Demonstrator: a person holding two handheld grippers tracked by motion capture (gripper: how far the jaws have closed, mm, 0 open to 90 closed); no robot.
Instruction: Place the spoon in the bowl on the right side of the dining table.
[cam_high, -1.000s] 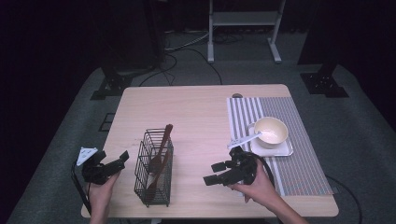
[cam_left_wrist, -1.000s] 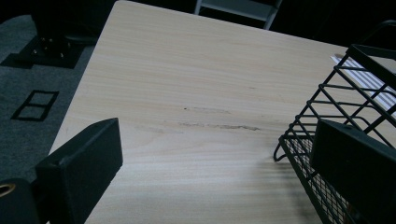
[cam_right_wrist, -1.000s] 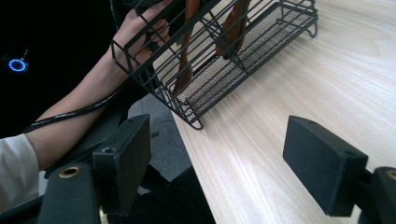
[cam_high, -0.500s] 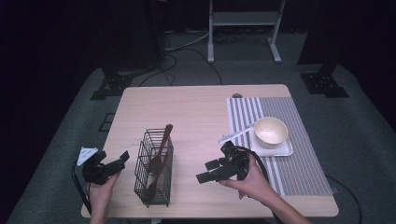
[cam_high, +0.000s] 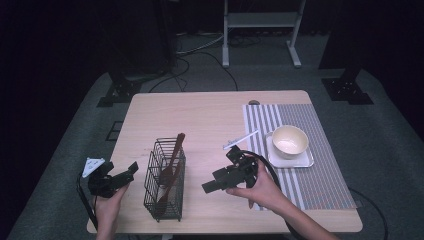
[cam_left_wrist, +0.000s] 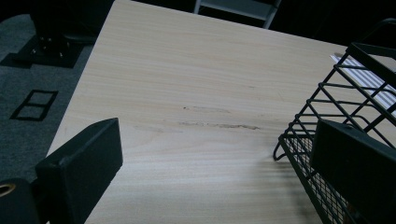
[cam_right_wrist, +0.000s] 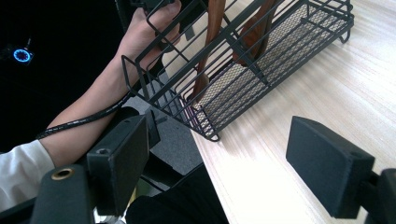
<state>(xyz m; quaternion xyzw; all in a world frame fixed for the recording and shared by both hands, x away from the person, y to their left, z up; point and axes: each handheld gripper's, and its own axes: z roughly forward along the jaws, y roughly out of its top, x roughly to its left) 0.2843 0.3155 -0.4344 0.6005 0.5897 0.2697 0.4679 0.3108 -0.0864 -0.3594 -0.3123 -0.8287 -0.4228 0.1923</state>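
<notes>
A black wire basket (cam_high: 164, 186) stands near the table's front left and holds brown wooden utensils (cam_high: 173, 159). My left gripper (cam_high: 128, 173) is just left of it, open and empty; in the left gripper view (cam_left_wrist: 219, 135) the basket (cam_left_wrist: 336, 93) sits by the right jaw. My right gripper (cam_high: 210, 182) is right of the basket, pointing at it, open with nothing between the jaws (cam_right_wrist: 219, 130). The right gripper view looks at the basket (cam_right_wrist: 261, 51) and the wooden utensils (cam_right_wrist: 212, 37) close up. A white spoon (cam_high: 240, 139) lies on the table left of a cream bowl (cam_high: 289, 139).
The bowl rests on a white square plate (cam_high: 300, 161) on a striped placemat (cam_high: 320, 175) at the right. The table's front edge runs close under both hands. A person's left hand (cam_right_wrist: 144, 28) shows behind the basket. Bare wood (cam_high: 210, 115) spreads across the far half.
My right gripper has swung left from beside the plate toward the basket. The white spoon now lies farther left, off the plate's edge. The left gripper has barely moved.
</notes>
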